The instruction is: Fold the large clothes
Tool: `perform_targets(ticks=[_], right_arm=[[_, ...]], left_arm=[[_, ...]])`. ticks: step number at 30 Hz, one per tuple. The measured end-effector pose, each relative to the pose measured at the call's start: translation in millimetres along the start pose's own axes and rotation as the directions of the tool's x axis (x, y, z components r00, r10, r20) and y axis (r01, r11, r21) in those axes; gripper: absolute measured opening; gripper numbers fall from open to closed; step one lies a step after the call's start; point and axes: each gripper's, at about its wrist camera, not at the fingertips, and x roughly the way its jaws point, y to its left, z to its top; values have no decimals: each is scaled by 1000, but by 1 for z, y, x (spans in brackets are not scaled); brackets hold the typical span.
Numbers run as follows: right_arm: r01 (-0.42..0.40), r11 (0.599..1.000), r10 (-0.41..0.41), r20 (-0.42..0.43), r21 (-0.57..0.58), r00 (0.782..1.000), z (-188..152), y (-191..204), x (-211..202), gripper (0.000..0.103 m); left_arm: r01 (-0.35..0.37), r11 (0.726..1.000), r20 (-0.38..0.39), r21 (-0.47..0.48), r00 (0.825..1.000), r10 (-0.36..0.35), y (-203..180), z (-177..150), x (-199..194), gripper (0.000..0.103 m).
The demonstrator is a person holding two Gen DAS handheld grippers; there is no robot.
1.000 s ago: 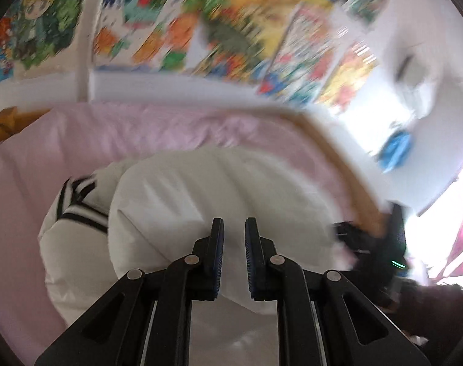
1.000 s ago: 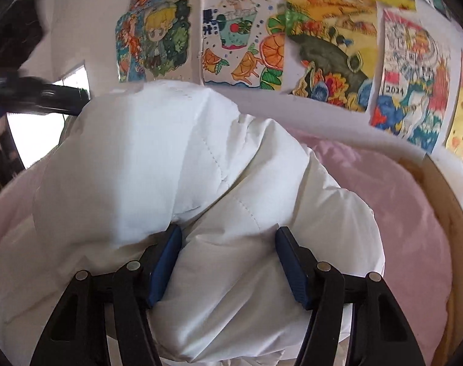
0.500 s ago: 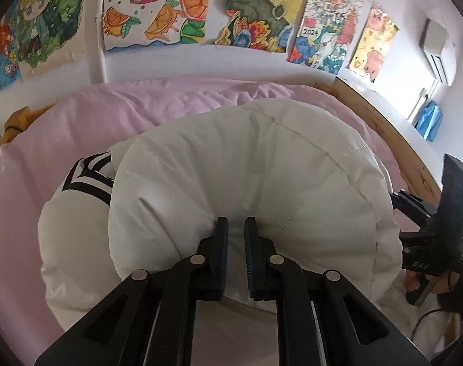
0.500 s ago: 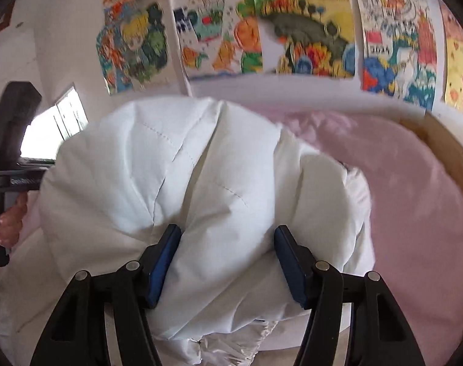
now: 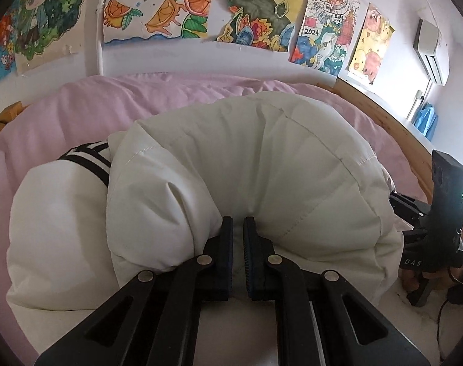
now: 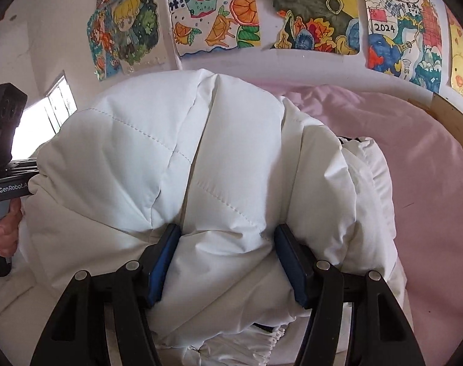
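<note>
A white padded jacket (image 5: 261,158) lies bunched on a pink bed cover (image 5: 88,113), its quilted bulk rising just ahead of both pairs of fingers. In the left wrist view the left gripper (image 5: 237,253) has its 2 fingers nearly together, pinching a thin fold of the jacket's edge between the blue pads; the puffed fabric swells up on either side of them and beyond their tips. To the left of these fingers a black-and-white striped collar (image 5: 88,160) shows where another part of the jacket lies lower on the bed.

In the right wrist view the right gripper (image 6: 226,262) has its 2 fingers spread wide around a thick roll of the jacket (image 6: 201,158), each blue pad pressed into the fabric. Below these fingers a gathered white hem (image 6: 261,338) hangs.

Far to the left of the right fingers, the left gripper's body (image 6: 5,140) and the hand (image 6: 5,228) holding it show at the jacket's edge. Beyond the fingers, a wooden bed frame (image 5: 393,128) borders the pink cover, and coloured drawings (image 6: 292,12) hang on the white wall.
</note>
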Motion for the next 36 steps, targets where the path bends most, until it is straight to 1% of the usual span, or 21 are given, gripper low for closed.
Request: perform_targets(ticks=[4,8,11,14,15,17,19,21,22,23,24,26,28,29,31,36], right_arm=[[14,1000,-13,14,-20,1000,-5,-1,12,61],[41,998,-41,11,-37,999,-4,2,18,62],[6,999,-5,26,-33,1000,6,1,-1,64],[-27,998,29,47,-56,998,19,-1,-29,65],[-28,998,31,59,-60,998,22,-1,-35,66],[-12,997,20,110,-75,994,29,-2,-55,68],[11,997,2,158,-81,987,39,-6,-71,68],[27,997,-15,174,-71,985,49,-10,-75,68],[39,998,-29,170,-56,985,53,-13,-73,68],[40,998,-33,160,-43,987,55,-16,-70,68],[36,999,-31,130,-34,991,54,-19,-61,68],[41,998,-37,99,-40,994,47,-19,-47,68],[39,999,-36,88,-34,995,40,-21,-39,70],[39,999,-36,87,-33,996,37,-22,-36,71],[48,997,-43,88,-52,995,32,-19,-30,71],[76,994,-69,85,-78,994,19,-17,-12,71]], left_arm=[[9,1000,0,-11,1000,-9,7,-3,11,8],[-4,999,-23,-33,1000,3,10,2,19,7],[27,996,-43,-89,999,-31,13,13,3,6],[51,991,-41,-123,998,-57,12,27,-26,6],[58,991,-28,-122,998,-61,10,32,-37,7],[47,992,18,-119,999,-45,5,42,-58,7],[56,990,78,-131,996,-46,2,51,-79,11],[81,985,117,-151,991,-64,0,59,-88,23],[102,984,125,-149,989,-83,-4,64,-90,24],[100,985,119,-139,989,-83,-7,67,-87,25],[91,988,101,-121,992,-79,-11,68,-82,25],[72,994,22,-76,997,-71,-22,64,-62,25],[24,999,-35,-37,999,-25,-26,53,-41,25],[5,1000,-42,-9,999,-5,-28,45,-33,25],[-22,999,-34,32,999,23,-30,35,-25,25],[-59,993,-7,100,998,60,-30,16,-5,25]])
